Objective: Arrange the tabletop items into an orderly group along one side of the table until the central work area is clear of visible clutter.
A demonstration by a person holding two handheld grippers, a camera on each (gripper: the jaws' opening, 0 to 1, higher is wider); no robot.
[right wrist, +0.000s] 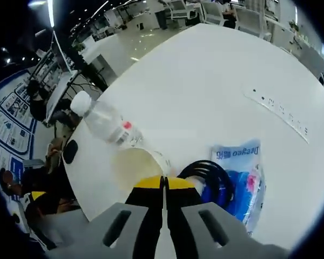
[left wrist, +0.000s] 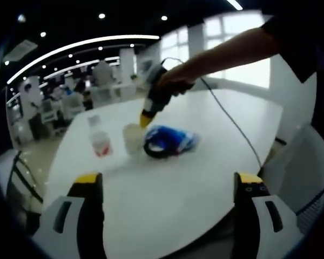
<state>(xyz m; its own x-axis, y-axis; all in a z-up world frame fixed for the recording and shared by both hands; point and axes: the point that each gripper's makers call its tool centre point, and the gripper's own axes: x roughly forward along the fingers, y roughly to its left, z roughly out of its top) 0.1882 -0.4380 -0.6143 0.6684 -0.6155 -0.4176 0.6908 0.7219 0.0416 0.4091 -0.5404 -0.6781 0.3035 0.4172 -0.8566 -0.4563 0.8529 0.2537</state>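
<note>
Out on the white bench (left wrist: 167, 199), three things bunched close: a pale cup (left wrist: 133, 138) standing upright in the middle, a clear plastic bottle (left wrist: 99, 138) with a red-and-white label just to one side, a blue-and-white packet (left wrist: 173, 140) with a black ring (left wrist: 157, 151) against it on the other. Seen through the right gripper view: cup (right wrist: 136, 164) open-mouthed right ahead of the yellow tips, bottle (right wrist: 105, 122) with white cap just beyond, touching or nearly touching the cup rim, hard to call; packet (right wrist: 238, 172) flat beside, black ring (right wrist: 206, 175) overlapping its near edge. Right tool (right wrist: 163, 183) pinched closed, tips together over the cup's rim, nothing plainly between them. Same tool in the left gripper view (left wrist: 145, 120), coming down onto the cup from above, a hand (left wrist: 173, 81) wrapped round its body, a cable (left wrist: 232, 121) trailing across the bench behind. Left tool (left wrist: 167, 181) spread wide, empty, hanging well short of the group. A faint strip with dots (right wrist: 278, 110) lying farther off on the bench top. Office chairs (right wrist: 178, 8) and desks beyond the far edge.
</note>
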